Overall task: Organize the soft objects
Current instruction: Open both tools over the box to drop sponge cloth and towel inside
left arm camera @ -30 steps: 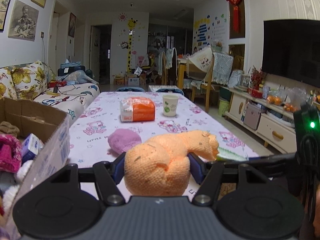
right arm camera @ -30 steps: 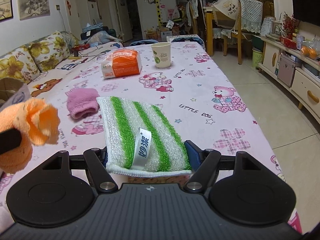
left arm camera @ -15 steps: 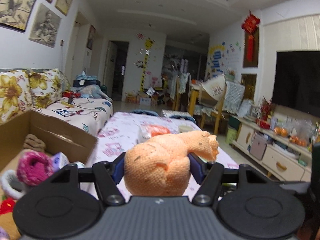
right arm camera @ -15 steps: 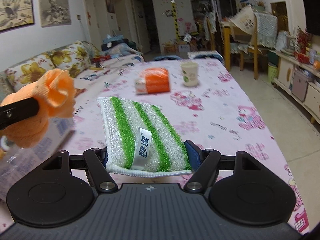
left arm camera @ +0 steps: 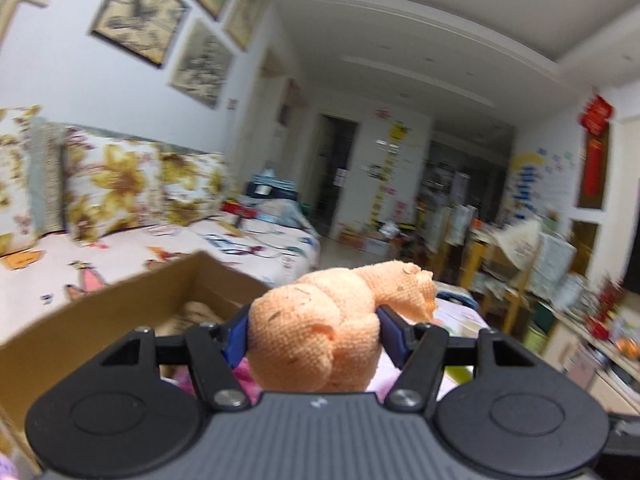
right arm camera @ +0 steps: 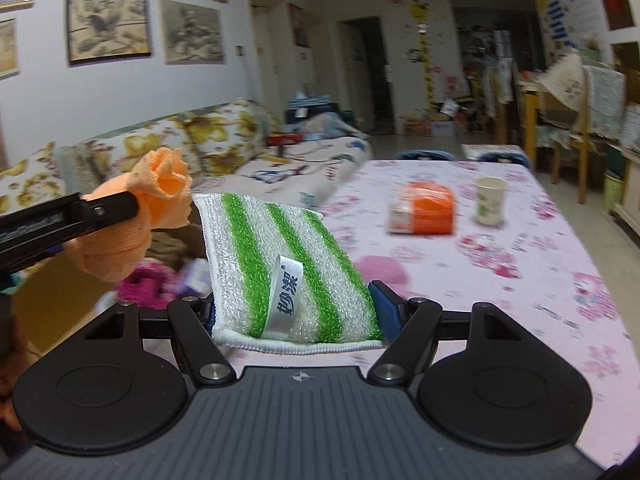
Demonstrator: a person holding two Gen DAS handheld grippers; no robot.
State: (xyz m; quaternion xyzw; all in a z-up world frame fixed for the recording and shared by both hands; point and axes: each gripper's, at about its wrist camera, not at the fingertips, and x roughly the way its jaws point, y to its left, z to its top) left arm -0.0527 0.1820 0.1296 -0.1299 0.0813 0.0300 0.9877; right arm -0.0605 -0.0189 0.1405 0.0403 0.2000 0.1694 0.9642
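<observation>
I'm gripping the orange cloth [left arm camera: 320, 332] in my left tongs [left arm camera: 314, 330] above the box [left arm camera: 120, 312]; right tongs [right arm camera: 294, 312] are pinching the striped pad [right arm camera: 276, 264] beside it.

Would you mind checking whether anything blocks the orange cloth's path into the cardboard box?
Nothing visible does: the left gripper holds the orange cloth above the cardboard box, whose open top shows only soft items inside.

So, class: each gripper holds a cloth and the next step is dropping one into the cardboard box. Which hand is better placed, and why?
Left. The left gripper holds the orange cloth just above the cardboard box. The right gripper, with the striped cloth, sits over the table beside it.
</observation>
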